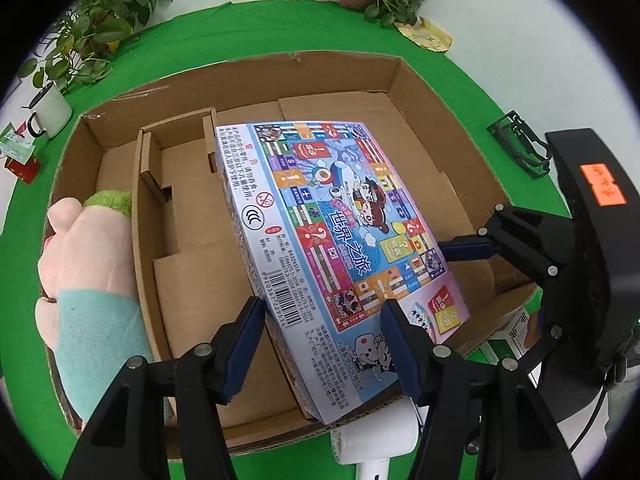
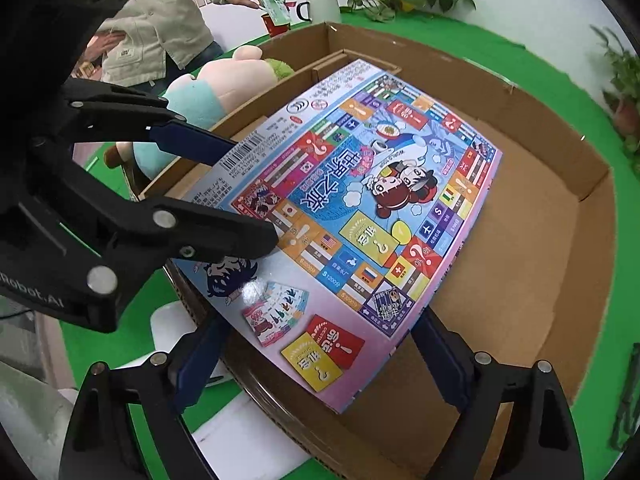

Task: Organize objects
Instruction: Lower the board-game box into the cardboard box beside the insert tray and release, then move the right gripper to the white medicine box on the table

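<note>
A colourful board-game box (image 1: 340, 240) is held tilted over a large open cardboard box (image 1: 424, 92). My left gripper (image 1: 324, 344) is shut on the game box's near end, one finger on each side. My right gripper (image 2: 320, 364) is shut on the game box's (image 2: 360, 216) other side edge; it also shows in the left wrist view (image 1: 464, 248). A pink and teal plush toy (image 1: 88, 264) lies in the left compartment of the cardboard box (image 2: 560, 184), behind a cardboard divider (image 1: 140, 216).
The cardboard box stands on a green cloth (image 1: 256, 28). Potted plants (image 1: 88, 32) and a white mug (image 1: 48, 112) stand at the back left. A white object (image 1: 372, 444) lies in front of the box. A person (image 2: 160, 28) stands beyond the table.
</note>
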Demonstrator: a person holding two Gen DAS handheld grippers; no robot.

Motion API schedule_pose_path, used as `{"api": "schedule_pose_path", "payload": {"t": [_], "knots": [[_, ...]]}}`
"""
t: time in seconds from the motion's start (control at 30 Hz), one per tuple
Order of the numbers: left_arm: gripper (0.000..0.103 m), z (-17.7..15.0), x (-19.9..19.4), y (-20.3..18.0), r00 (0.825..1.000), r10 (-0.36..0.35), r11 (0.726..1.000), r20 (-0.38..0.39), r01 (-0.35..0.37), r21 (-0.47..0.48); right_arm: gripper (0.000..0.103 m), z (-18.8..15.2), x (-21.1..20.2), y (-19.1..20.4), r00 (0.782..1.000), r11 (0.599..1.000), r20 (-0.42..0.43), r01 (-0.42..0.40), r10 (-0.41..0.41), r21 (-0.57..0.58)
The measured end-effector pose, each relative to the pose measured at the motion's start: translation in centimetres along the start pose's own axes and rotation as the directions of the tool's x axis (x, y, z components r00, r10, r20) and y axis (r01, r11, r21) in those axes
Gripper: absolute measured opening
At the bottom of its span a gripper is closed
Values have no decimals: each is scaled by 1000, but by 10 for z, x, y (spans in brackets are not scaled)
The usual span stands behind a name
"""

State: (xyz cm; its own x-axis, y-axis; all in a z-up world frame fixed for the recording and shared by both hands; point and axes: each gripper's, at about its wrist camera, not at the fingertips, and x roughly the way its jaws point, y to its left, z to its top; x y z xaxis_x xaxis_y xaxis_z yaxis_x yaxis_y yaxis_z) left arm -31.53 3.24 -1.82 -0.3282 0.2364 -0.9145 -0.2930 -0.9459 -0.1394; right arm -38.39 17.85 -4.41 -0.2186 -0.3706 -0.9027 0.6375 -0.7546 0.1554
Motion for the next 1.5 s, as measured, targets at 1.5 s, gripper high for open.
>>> {"api": "schedule_pose_path", "payload": {"t": [1.5], "knots": [[24,-49,-22,21,990,94,996,104,-93,-11,103,-47,-58,14,930,926,185,263,-318,272]]}}
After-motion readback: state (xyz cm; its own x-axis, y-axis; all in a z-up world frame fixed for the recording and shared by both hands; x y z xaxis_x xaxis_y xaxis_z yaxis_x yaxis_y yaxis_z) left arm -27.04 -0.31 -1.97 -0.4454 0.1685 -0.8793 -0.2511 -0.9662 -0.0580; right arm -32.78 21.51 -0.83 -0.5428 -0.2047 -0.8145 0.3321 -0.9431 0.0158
